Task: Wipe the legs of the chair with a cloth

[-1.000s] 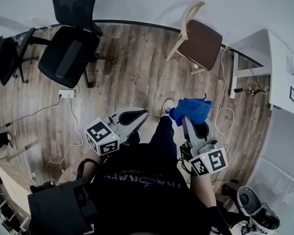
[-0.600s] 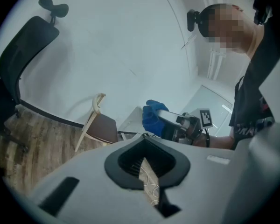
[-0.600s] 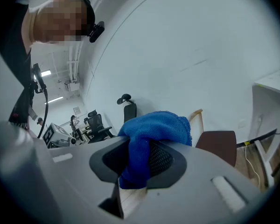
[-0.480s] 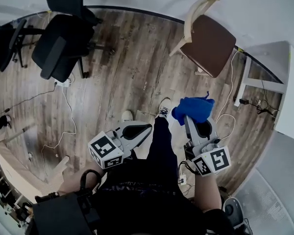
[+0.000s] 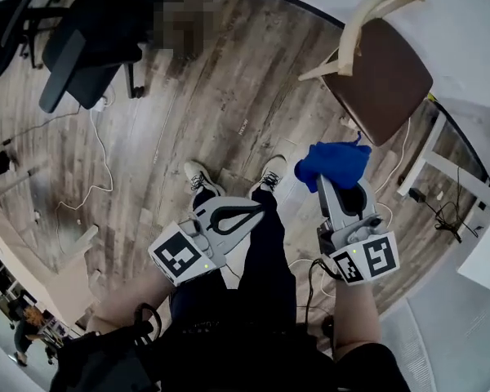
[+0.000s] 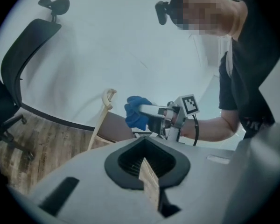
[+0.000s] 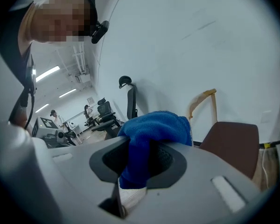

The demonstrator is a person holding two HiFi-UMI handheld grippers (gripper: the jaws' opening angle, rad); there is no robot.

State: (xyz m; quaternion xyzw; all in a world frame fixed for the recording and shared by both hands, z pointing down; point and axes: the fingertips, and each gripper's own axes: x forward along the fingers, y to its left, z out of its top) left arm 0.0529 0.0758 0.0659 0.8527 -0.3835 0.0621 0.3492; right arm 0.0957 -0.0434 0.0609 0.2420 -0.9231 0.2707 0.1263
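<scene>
Cloth (image 5: 333, 163), likely soft and light, clamped mid-bunch by right gripper (image 5: 336, 193) — a sound hold. Left gripper (image 5: 243, 217) closed, empty.

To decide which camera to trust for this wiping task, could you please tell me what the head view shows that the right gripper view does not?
Only the head view shows the left gripper and the person's shoes. Only the right gripper view shows a lit office with distant people, and the blue cloth pinched between its fingers. Both show that cloth, bunched at the right gripper, and the brown-seated chair.
</scene>
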